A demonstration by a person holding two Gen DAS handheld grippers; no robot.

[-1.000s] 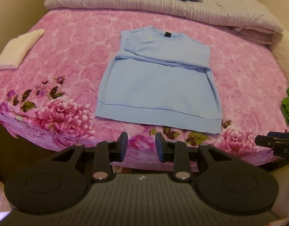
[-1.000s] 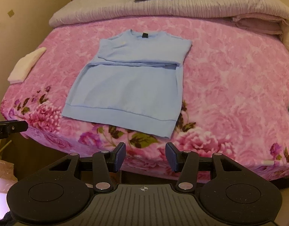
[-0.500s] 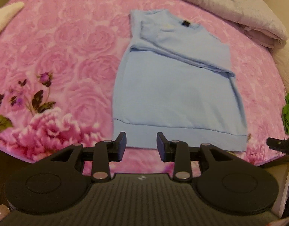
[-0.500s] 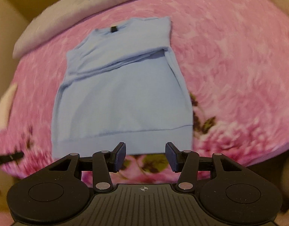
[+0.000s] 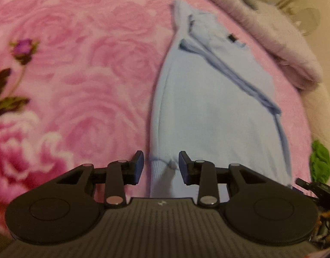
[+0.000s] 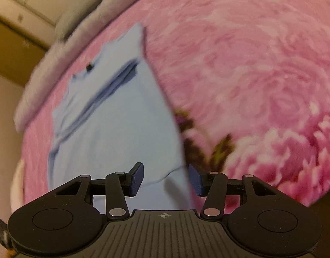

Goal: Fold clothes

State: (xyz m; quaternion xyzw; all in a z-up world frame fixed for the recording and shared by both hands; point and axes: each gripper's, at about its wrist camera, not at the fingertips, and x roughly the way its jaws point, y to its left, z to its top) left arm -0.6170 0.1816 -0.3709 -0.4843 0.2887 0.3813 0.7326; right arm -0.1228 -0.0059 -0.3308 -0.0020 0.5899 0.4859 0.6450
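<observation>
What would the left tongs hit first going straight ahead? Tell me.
The left tongs stand open around the near left corner of the blue sweater's hem, so they would likely meet that ribbed hem first, then the pink bedspread beneath. Depth is unclear.

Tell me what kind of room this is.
Most likely a bedroom: a light blue sweatshirt lies on a bed's pink floral blanket, with a grey quilt folded at the far end.

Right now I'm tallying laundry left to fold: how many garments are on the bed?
2 visible. A light blue sweatshirt lies flat on the pink floral blanket, its hem between both open grippers. A green garment sits at the bed's right edge, mostly cut off. Others may lie out of view.
</observation>
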